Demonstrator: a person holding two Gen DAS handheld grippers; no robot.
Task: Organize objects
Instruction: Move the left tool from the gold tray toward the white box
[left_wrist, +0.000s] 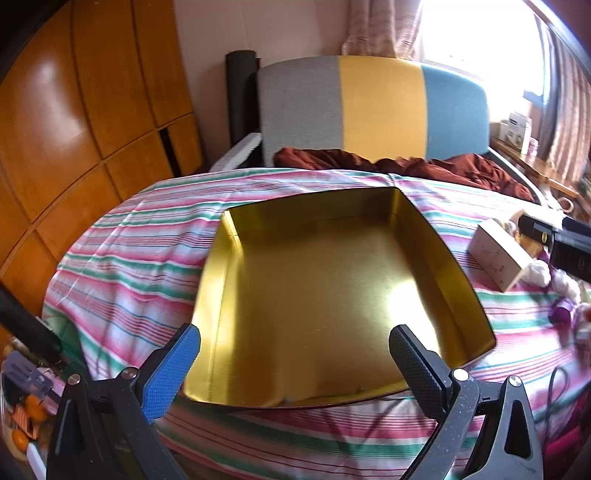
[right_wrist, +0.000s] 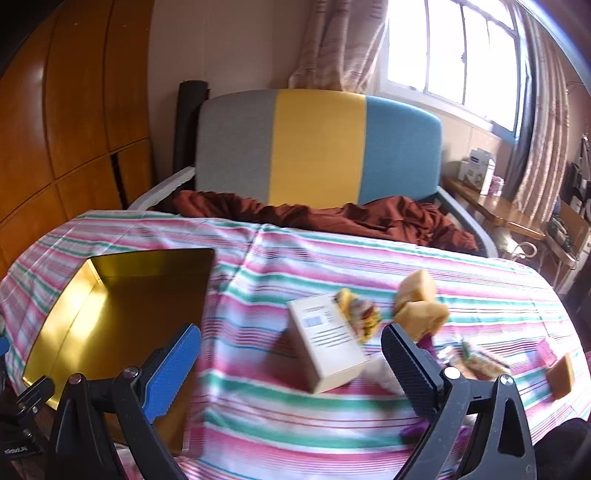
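Note:
A shallow gold metal tin (left_wrist: 314, 295) lies empty on the striped cloth, and my left gripper (left_wrist: 295, 354) hovers open over its near edge with nothing between the fingers. In the right wrist view the same tin (right_wrist: 122, 314) lies at the left. My right gripper (right_wrist: 291, 354) stands open above a small white carton (right_wrist: 328, 347), not touching it. Beside the carton lie a yellow patterned toy (right_wrist: 362, 314), tan sponge-like blocks (right_wrist: 421, 302), a purple item partly hidden by the right finger, and another tan block (right_wrist: 561, 376). The white carton (left_wrist: 498, 254) also shows at the right of the left wrist view.
A pink, green and white striped cloth (right_wrist: 332, 258) covers the surface. Behind it stand a grey, yellow and blue headboard (right_wrist: 317, 147) and crumpled dark red bedding (right_wrist: 332, 218). Wooden wardrobe doors (left_wrist: 74, 129) fill the left; a cluttered side table (right_wrist: 498, 206) is at the right.

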